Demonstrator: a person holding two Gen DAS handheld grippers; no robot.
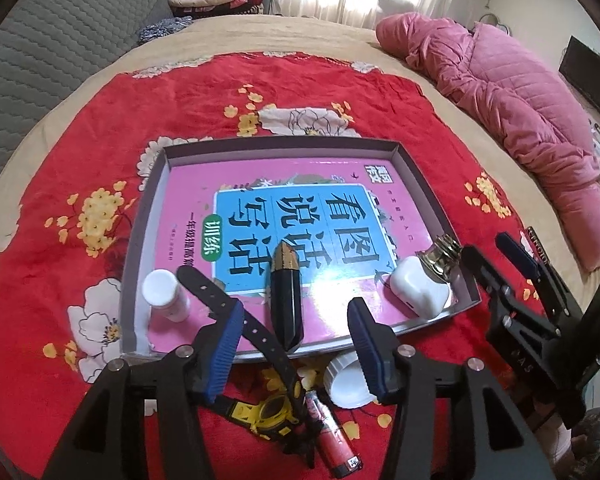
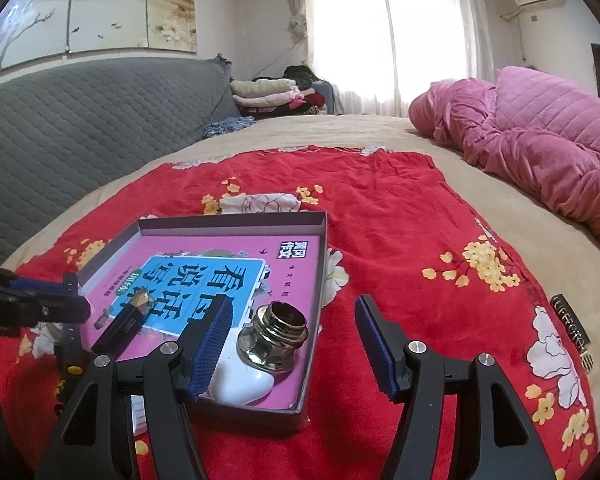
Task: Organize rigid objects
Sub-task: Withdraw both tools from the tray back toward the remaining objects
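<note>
Left wrist view: the left tool hangs with its jaws apart, clamped on nothing, over the near edge of the tray, which lies on a red cloth on the bed. Between the jaws, untouched, the black case rests on the book in the tray. A white bottle stands in the tray's near-left corner. Still outside lie a tape measure, a red tube and a white cap. I judge one of these comes next; lift clear of the strap first.

Right wrist view: the right tool is also apart and empty, beside the tray's right wall. The brass fitting and white earbud case crowd that corner, so further pieces belong nearer the tray's middle.
</note>
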